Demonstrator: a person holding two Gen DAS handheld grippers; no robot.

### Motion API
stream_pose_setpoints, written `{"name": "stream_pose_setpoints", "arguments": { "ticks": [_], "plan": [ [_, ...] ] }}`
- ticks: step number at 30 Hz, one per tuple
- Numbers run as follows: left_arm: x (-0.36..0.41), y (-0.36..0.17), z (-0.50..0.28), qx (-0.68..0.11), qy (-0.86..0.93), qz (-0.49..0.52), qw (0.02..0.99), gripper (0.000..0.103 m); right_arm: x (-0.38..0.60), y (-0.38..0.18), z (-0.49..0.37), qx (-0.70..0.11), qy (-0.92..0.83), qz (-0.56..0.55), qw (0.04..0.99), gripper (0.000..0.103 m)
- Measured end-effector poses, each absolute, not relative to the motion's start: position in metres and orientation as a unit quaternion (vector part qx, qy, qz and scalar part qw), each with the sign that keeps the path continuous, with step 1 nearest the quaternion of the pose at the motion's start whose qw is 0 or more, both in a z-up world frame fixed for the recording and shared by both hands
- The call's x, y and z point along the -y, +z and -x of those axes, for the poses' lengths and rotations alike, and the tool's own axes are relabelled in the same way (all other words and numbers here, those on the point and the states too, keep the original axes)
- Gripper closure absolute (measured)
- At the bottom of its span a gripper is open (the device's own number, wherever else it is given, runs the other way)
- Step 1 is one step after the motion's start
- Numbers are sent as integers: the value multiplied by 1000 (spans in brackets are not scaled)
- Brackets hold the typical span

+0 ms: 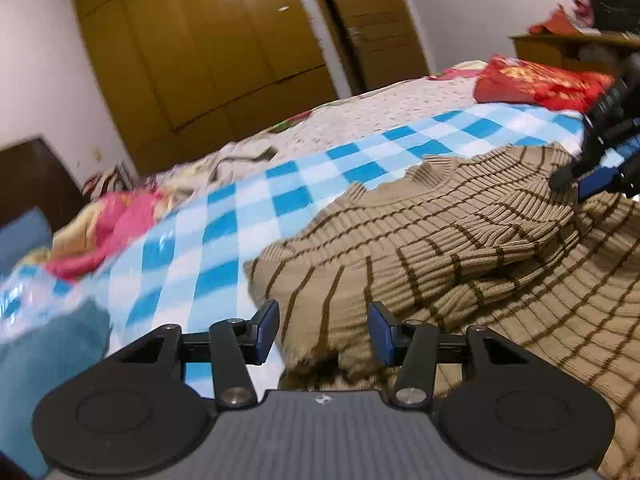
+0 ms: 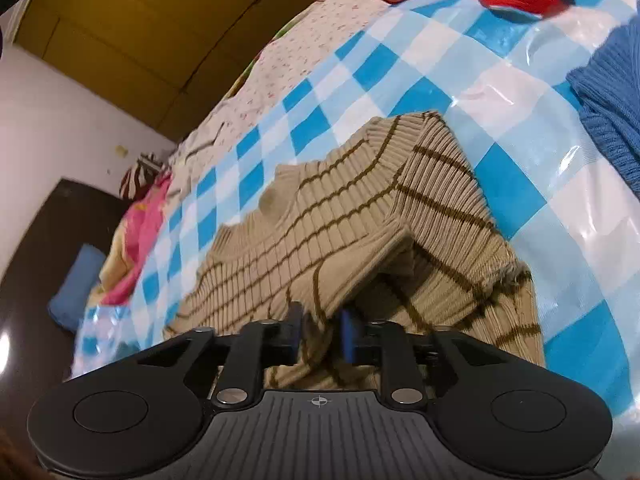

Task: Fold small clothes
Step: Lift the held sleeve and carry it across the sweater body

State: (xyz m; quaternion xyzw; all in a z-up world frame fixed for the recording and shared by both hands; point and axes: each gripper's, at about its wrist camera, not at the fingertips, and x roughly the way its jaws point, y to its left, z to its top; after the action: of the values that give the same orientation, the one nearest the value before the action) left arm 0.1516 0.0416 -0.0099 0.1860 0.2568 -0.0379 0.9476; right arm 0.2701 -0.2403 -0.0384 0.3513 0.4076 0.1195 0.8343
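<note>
A tan ribbed sweater with brown stripes (image 1: 460,240) lies on a blue and white checked plastic sheet (image 1: 224,240) on a bed. My left gripper (image 1: 323,330) is open, with its jaws on either side of the sweater's lower left edge. My right gripper (image 2: 320,332) is shut on a fold of the sweater (image 2: 340,216) and lifts it off the sheet (image 2: 500,152). The right gripper also shows in the left wrist view (image 1: 592,176), at the sweater's far right.
A red bag (image 1: 540,84) lies at the far side of the bed. A blue knit garment (image 2: 612,92) lies on the right. Pink bedding (image 1: 116,224) and a teal cloth (image 1: 48,360) lie on the left. Wooden wardrobes (image 1: 208,48) stand behind.
</note>
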Motion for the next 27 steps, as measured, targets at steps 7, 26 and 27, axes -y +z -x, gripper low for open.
{"name": "stream_pose_setpoints", "arguments": {
  "ticks": [7,26,27],
  "plan": [
    [-55,-23,-173,-313,-44,-149,937,43,253,-37,-271,-412,56,-309,856,88],
    [-60,7,-169,-286,-66,-129,947,44,232,5,-253,-366,42,-131,920,86],
    [-57,7,-172,-283,-72,-126,948,44,228,9,-250,-357,48,-121,925,86]
  ]
}}
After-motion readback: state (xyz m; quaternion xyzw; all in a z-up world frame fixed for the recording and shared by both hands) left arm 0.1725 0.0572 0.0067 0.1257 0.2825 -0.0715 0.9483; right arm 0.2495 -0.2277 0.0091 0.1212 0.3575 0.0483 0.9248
